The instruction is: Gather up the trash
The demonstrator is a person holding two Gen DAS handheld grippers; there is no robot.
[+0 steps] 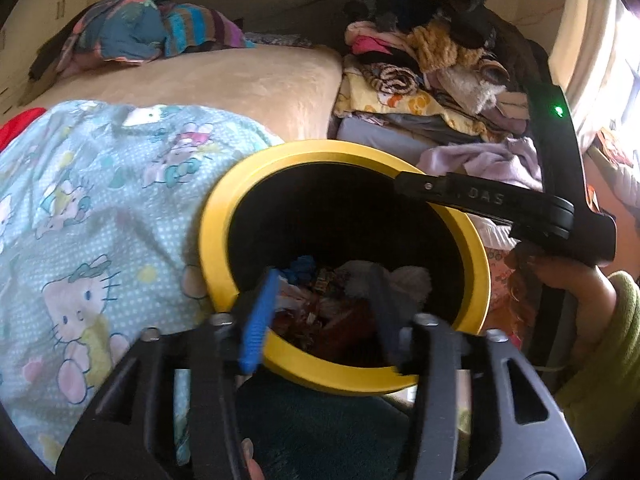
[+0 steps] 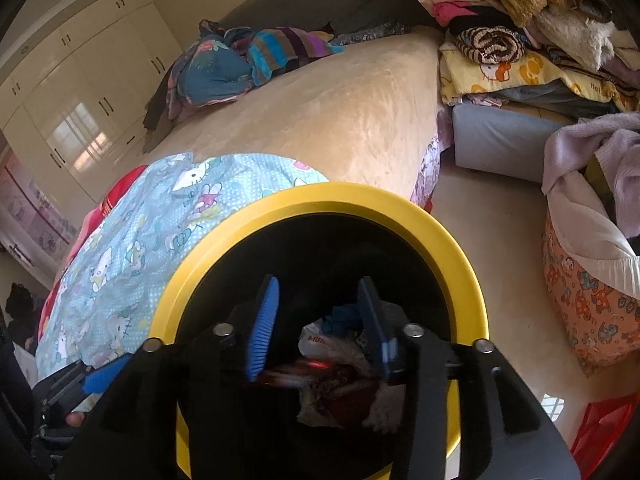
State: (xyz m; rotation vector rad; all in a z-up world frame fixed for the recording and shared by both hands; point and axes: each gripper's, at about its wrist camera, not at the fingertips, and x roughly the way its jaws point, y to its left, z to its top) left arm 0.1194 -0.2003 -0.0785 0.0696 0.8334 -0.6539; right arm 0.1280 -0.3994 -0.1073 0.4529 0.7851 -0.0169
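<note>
Both sets of jaws hang over the mouth of the yellow-rimmed bin (image 2: 320,204), pointing down into it. Those of the right gripper (image 2: 318,320) stand part-way apart with nothing between the blue pads; whatever they carried looks to be among the trash (image 2: 340,380) lying at the bottom, a heap of wrappers, a white bag and a scrap of blue. On the left gripper (image 1: 320,308) the jaws are likewise parted and empty, with the same heap showing beyond them.

The step in hand reads as the drop. To do it well, keep each gripper inside the ring of the rim (image 1: 344,152) so that nothing slides out onto the bed (image 2: 320,112) or the printed quilt (image 1: 92,208) that touches the bin's left side. Make sure no wrapper clings to a ribbed pad. Lift straight up, one hand slightly ahead of the other, since the right gripper's body (image 1: 500,204) crosses the far rim and the two are close.
</note>
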